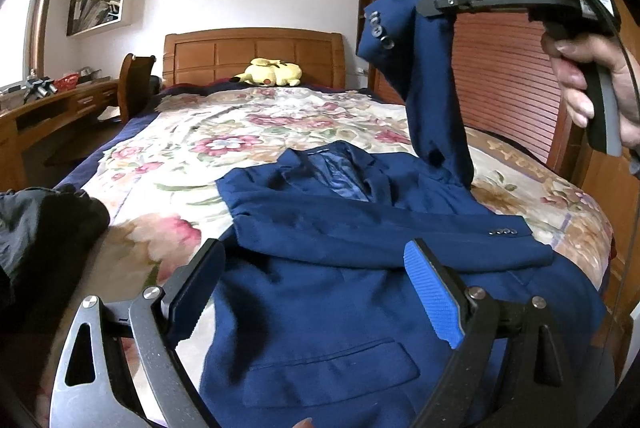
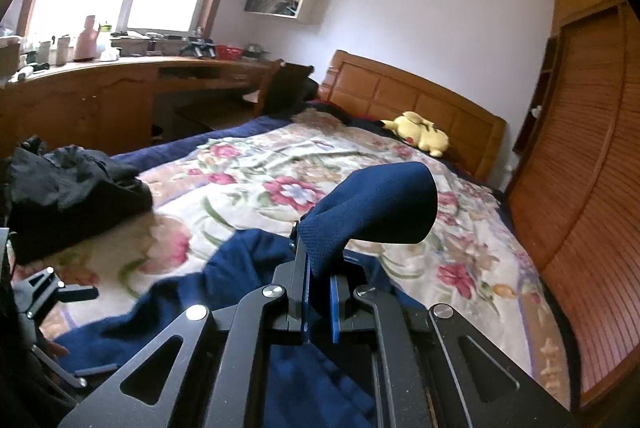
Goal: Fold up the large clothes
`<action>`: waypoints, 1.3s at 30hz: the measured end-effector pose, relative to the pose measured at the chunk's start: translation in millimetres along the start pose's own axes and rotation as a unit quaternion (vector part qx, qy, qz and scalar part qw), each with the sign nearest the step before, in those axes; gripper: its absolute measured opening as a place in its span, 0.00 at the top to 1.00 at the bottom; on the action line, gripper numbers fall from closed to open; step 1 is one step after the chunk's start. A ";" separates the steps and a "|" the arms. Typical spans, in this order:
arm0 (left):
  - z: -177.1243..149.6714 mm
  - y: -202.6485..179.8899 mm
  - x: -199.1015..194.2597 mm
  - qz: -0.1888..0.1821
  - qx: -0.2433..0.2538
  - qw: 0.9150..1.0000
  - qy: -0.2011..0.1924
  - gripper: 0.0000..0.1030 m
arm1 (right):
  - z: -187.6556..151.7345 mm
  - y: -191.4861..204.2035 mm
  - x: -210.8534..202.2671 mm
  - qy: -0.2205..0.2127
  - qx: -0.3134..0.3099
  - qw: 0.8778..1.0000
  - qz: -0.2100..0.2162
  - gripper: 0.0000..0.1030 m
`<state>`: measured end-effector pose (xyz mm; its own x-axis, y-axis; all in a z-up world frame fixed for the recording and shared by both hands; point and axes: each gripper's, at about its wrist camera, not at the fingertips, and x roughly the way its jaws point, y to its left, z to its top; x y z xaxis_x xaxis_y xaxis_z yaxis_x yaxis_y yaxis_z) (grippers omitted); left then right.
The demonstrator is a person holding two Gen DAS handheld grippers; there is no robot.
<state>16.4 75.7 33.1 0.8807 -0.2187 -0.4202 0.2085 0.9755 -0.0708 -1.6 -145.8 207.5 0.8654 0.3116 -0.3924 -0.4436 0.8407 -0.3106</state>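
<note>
A navy blue suit jacket lies face up on the floral quilted bedspread, near the foot of the bed, its collar toward the wooden headboard. The right gripper is clamped on the cuff of one sleeve, lifted clear above the jacket. The left gripper hovers over the jacket's lower half, jaws spread wide, holding nothing. Bare bedspread stretches beyond the collar; a crumpled black garment sits at the bed's left edge.
</note>
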 end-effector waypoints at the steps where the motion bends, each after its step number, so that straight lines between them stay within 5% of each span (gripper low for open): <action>1: -0.6 2.4 -1.6 0.001 -0.001 1.000 0.000 0.11 | -0.9 2.7 4.0 0.001 -0.002 1.000 0.004 0.93; 18: -4.6 20.6 -5.9 0.018 -0.010 1.000 -0.003 0.11 | -71.0 15.6 76.3 0.116 -0.001 0.991 0.069 0.93; 28: -6.0 23.3 -4.7 0.024 -0.010 1.000 -0.002 0.11 | -83.2 30.5 74.5 0.147 -0.004 0.983 0.113 0.92; 31: -6.4 24.5 -3.2 0.027 -0.009 1.000 0.000 0.11 | -87.7 33.1 70.2 0.156 -0.005 0.981 0.114 0.81; 33: -7.2 25.8 -3.0 0.028 -0.010 1.000 0.000 0.11 | -88.5 30.6 68.4 0.159 -0.001 0.980 0.115 0.59; 35: -7.7 26.3 -1.6 0.030 -0.012 0.999 0.001 0.11 | -90.6 30.0 64.3 0.157 -0.003 0.981 0.114 0.48; 39: -8.7 23.9 0.8 0.030 -0.009 1.000 0.005 0.11 | -97.5 24.9 56.6 0.154 -0.007 0.982 0.107 0.48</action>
<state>18.4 99.1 23.2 0.8868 -0.1602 -0.4335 0.1481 0.9870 -0.0618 13.6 -150.4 93.0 0.6412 0.3308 -0.6924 -0.6132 0.7633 -0.2033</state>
